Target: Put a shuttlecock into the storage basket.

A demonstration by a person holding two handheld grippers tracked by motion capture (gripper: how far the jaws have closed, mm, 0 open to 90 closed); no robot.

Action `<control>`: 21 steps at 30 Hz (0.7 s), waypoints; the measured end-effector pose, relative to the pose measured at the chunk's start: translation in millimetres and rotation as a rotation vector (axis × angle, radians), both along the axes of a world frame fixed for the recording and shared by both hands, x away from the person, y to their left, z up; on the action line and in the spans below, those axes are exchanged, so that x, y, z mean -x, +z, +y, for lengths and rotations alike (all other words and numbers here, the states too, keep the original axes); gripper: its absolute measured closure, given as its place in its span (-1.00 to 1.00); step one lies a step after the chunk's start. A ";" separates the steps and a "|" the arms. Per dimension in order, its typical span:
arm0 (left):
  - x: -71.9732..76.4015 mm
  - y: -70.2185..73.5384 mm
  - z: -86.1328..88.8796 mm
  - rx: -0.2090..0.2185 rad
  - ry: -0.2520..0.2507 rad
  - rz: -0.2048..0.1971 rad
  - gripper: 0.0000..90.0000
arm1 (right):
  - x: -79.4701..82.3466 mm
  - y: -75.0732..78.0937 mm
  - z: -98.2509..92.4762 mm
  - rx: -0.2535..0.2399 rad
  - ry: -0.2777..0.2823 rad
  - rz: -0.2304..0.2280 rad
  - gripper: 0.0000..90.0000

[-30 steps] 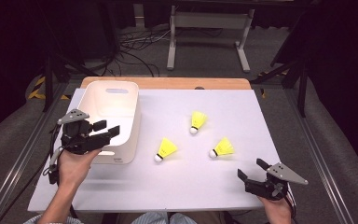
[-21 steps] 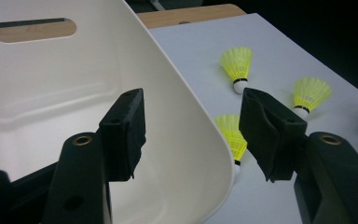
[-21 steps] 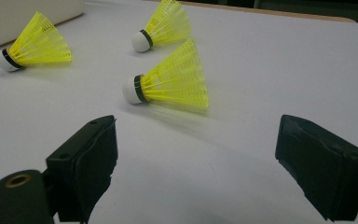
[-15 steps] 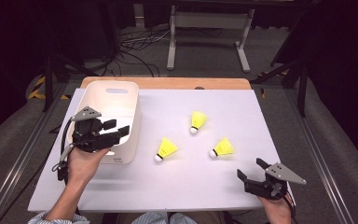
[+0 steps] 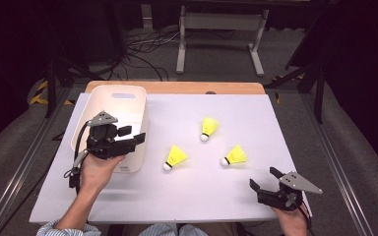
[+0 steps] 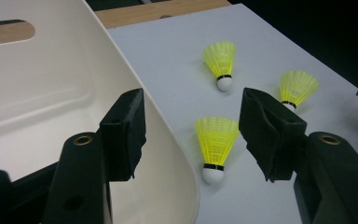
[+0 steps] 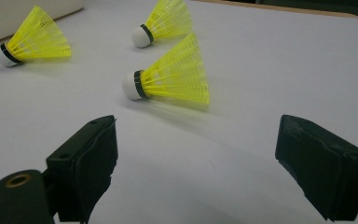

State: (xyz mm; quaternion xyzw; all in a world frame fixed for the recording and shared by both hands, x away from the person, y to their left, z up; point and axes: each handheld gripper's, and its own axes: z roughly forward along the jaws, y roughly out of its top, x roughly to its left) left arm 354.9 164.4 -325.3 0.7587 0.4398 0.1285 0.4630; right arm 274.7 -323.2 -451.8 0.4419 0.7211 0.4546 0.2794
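Three yellow shuttlecocks lie on the white table top: one nearest the bin, one farther back, one at the right. My left gripper hovers open over the near right corner of the white bin. Its one jaw is over the bin's inside and the other over the table, with nothing held. My right gripper rests open low at the table's near right, pointing at the right shuttlecock a short way ahead.
The bin looks empty inside. A wooden strip runs along the table's far edge. Dark floor with cables and a metal stand lies beyond. Rails flank both sides of the table.
My left gripper has moved rightward, from the bin's near left side to above its near right corner. The right gripper and the shuttlecocks have stayed put.
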 end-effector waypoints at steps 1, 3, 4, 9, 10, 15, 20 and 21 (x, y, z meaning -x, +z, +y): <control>-0.6 -0.2 -2.5 0.000 -0.007 0.003 -0.07 | 0.1 0.1 0.0 0.000 0.000 0.000 -0.71; -1.1 -0.2 -5.2 0.001 -0.011 0.003 -0.07 | 0.2 0.2 0.1 -0.001 0.000 -0.001 -0.71; -1.3 -0.1 -6.4 0.001 -0.013 0.003 -0.07 | 0.3 0.2 0.1 0.000 0.000 -0.001 -0.71; -2.8 -0.5 -12.6 0.011 -0.031 0.013 -0.07 | 0.4 0.2 0.2 0.000 0.001 0.000 -0.71; -3.1 -0.5 -13.4 0.010 -0.035 0.015 -0.07 | 0.3 0.2 0.1 0.000 0.001 0.000 -0.71; -4.3 -1.5 -20.3 0.004 -0.040 0.013 -0.07 | 0.2 0.1 0.3 0.000 0.002 0.001 -0.71; -5.6 -2.8 -29.2 -0.016 -0.058 0.016 -0.07 | 0.2 0.1 0.1 -0.001 0.000 0.003 -0.71; -5.8 -3.0 -30.8 -0.016 -0.062 0.020 -0.07 | 0.2 0.1 0.0 0.000 0.000 0.004 -0.71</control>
